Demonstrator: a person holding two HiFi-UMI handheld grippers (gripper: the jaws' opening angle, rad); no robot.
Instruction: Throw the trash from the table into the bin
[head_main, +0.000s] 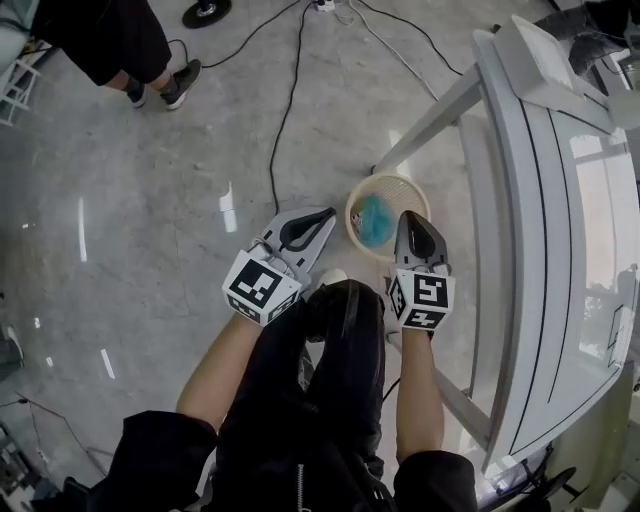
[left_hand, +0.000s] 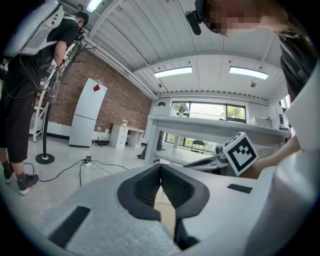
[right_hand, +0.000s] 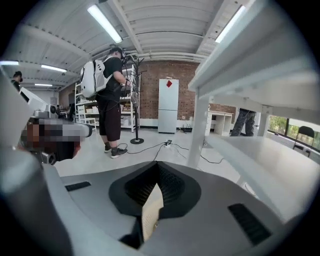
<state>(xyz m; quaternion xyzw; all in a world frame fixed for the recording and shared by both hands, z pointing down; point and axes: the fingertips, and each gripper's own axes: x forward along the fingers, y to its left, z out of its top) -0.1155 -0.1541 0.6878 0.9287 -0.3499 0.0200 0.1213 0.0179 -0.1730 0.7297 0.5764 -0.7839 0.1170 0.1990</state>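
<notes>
Trash: one crumpled blue piece (head_main: 376, 220) lies inside the round beige woven bin (head_main: 351, 215). The bin stands on the polished grey concrete floor (head_main: 150, 220), just beside a leg of the white table (head_main: 540, 200).

Right gripper (head_main: 410, 222): jaws fully together, nothing between the pads. In the head view its tip overlaps the bin's right rim; whether it touches the rim cannot be told.

Left gripper (head_main: 326, 215): jaws likewise closed tip to tip and empty. It sits just left of the bin and points toward it.

Surroundings: black cables (head_main: 285, 120) run across the floor beyond the bin. A second person in black clothing and dark shoes (head_main: 165, 85) stands well apart. The right gripper view shows a white refrigerator (right_hand: 168, 105) against a red brick wall (right_hand: 145, 95).
</notes>
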